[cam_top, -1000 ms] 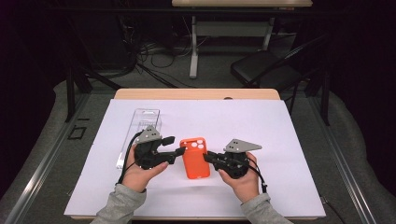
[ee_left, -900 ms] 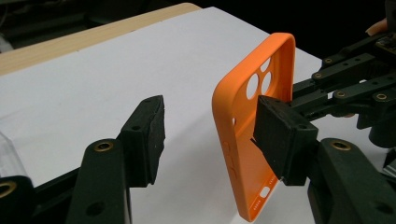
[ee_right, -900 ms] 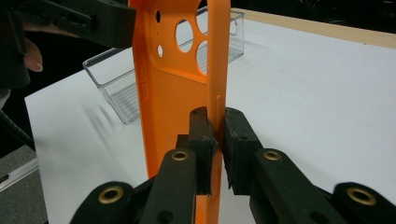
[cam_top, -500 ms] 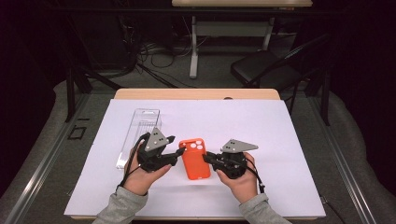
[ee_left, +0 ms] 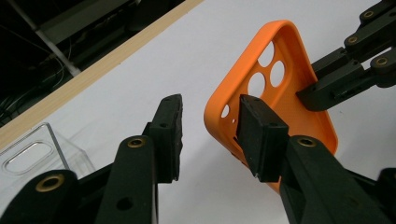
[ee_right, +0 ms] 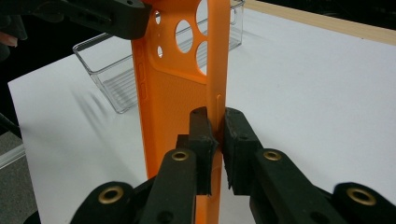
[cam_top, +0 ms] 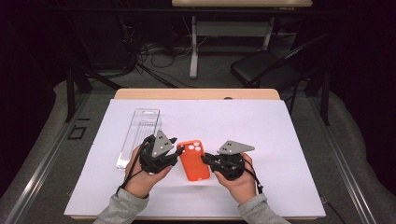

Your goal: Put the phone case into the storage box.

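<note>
The orange phone case (cam_top: 194,160) lay low on the white sheet (cam_top: 280,140) covering the surface, near the middle of the high view, camera cutouts toward twelve o'clock. The right claw (ee_right: 215,140), at the case's three o'clock in the high view, was clamped narrow on the case's side wall, one pad inside the rim and one outside. The left claw (ee_left: 215,135), at the case's nine o'clock, had just been closing; its jaws stood partly apart, one pad (ee_left: 259,135) inside the case's hollow and the other (ee_left: 169,135) outside, clear of the near wall, which stood between them unpinched. A clear plastic tray (cam_top: 138,135) sat at the left claw's eleven o'clock, just beside it.
</note>
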The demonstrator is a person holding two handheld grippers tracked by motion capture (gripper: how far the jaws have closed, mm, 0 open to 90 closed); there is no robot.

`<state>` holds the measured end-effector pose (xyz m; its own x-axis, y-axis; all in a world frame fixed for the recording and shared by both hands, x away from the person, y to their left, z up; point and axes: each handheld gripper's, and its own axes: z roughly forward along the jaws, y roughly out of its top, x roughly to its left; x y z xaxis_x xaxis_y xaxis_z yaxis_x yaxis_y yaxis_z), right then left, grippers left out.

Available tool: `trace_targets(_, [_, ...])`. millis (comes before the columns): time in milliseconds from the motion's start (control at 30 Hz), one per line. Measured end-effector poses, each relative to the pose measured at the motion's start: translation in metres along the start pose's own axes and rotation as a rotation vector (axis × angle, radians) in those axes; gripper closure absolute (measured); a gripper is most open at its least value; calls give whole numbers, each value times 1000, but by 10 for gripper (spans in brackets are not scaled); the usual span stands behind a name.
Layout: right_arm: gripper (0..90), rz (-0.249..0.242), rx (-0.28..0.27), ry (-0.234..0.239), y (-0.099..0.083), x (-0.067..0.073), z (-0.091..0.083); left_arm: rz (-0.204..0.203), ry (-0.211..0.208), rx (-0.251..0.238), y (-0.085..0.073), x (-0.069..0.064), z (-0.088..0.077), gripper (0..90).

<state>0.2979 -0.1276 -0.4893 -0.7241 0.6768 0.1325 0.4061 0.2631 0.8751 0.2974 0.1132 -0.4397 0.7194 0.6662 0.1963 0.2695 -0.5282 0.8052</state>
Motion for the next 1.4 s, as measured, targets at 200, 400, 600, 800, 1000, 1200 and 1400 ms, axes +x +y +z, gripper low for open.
trace_targets(200, [827,0,5,-1,0,1,0,7,-11,12,0,-1,1,665])
trace_targets(400, [827,-2,10,3,0,1,1,26,-14,24,0,-1,1,703])
trace_targets(600, [827,-12,12,6,0,2,1,42,-9,32,1,-3,0,734])
trace_targets(800, [827,-17,11,10,1,4,0,54,-2,42,2,-3,-1,763])
trace_targets(1000, [827,-17,14,12,1,4,1,66,5,51,2,-4,-2,778])
trace_targets(1200, [827,-17,15,14,1,4,1,65,2,51,2,-3,-3,790])
trace_targets(1400, [827,-17,15,18,1,4,1,48,-2,51,2,-2,-3,800])
